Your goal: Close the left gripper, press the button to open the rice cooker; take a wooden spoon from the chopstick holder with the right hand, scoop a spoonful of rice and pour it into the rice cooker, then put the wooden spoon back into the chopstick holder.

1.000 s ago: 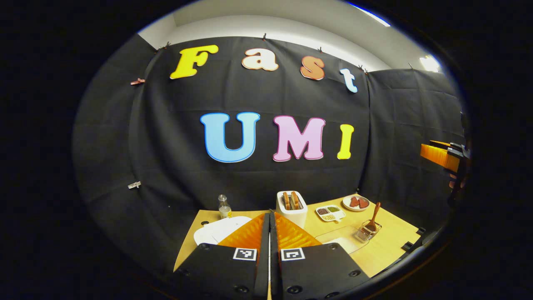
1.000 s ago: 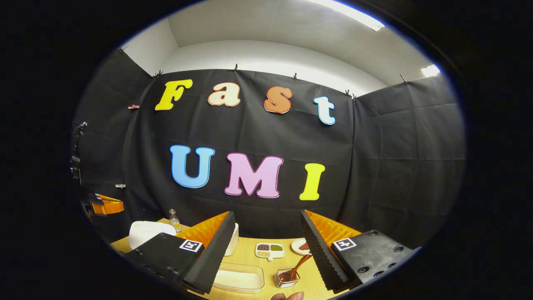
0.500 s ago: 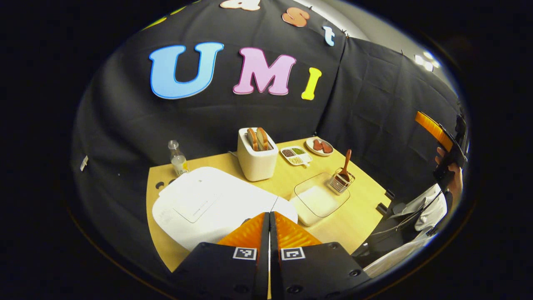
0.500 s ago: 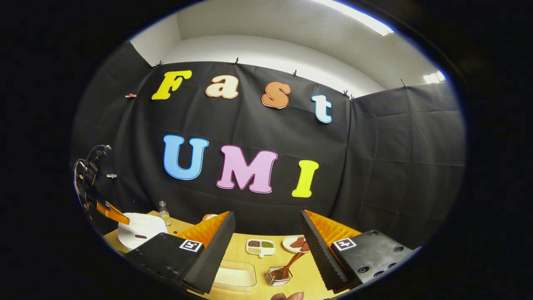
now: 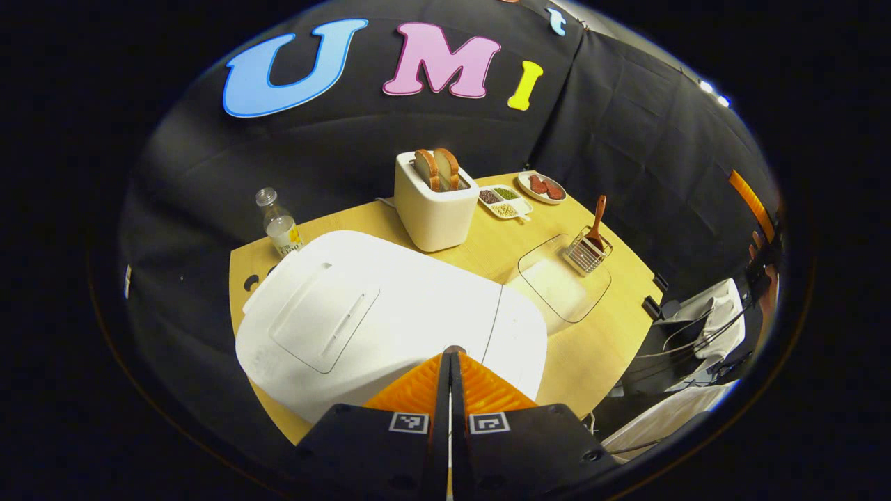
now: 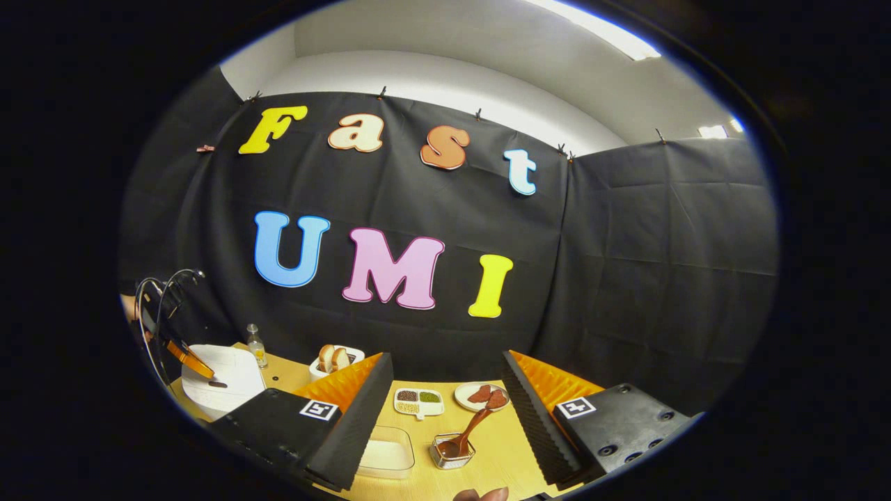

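Descent of the left gripper (image 5: 450, 356) toward the rice cooker (image 5: 390, 320) is registered over the last second: its fingers are pressed fully together with nothing between them, and their tips are now placed at the small button (image 5: 454, 348) on the cooker's front edge, contact not confirmed, lid not yet raised. The right gripper (image 6: 445, 390) is held wide open and empty, well short of the wooden spoon (image 6: 468, 431), which is seen standing in the chopstick holder (image 6: 451, 452) right of the cooker.

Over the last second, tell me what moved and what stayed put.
The left gripper, jaws shut, has tipped down and closed in on the rice cooker, its tips now at the front button area. The right gripper stayed open and hardly shifted. The wooden spoon remains in the chopstick holder.
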The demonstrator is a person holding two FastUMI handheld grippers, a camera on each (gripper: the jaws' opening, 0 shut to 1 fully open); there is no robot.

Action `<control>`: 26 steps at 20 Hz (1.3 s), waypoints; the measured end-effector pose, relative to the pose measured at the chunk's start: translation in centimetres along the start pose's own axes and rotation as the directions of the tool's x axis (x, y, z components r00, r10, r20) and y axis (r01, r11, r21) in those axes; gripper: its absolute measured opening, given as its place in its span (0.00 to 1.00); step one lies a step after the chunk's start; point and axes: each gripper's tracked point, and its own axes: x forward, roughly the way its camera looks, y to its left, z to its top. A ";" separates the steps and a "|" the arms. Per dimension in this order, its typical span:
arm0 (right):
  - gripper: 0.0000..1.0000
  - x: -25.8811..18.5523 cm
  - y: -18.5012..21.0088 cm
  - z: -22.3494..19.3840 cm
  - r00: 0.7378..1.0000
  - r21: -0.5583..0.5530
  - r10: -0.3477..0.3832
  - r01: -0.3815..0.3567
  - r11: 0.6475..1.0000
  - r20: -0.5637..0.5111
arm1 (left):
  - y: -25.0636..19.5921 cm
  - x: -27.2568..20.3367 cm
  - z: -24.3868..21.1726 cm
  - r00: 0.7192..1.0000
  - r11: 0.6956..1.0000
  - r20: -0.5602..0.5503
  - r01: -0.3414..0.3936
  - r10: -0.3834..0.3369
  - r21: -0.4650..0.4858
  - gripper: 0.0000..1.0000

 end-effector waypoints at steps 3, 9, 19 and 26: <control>0.98 -0.1 -0.7 -0.5 1.000 0.030 -0.026 0.026 0.999 -0.010 | -0.1 0.8 -0.6 1.000 1.000 -0.026 -0.002 0.003 0.010 0.07; 0.96 -0.1 -1.3 -1.4 0.998 0.081 -0.045 0.048 0.996 -0.041 | -0.5 1.6 -1.0 0.998 0.999 -0.057 0.003 -0.001 0.032 0.07; 0.98 -0.6 -1.3 -2.4 0.997 0.119 -0.022 0.030 0.992 -0.070 | -0.8 1.9 -1.3 0.989 0.982 -0.099 -0.093 0.110 0.166 0.08; 0.98 -1.3 -3.7 -2.6 0.996 0.103 -0.051 0.059 0.993 -0.077 | 2.1 -5.7 7.3 0.868 0.879 0.309 -0.449 0.388 0.158 0.09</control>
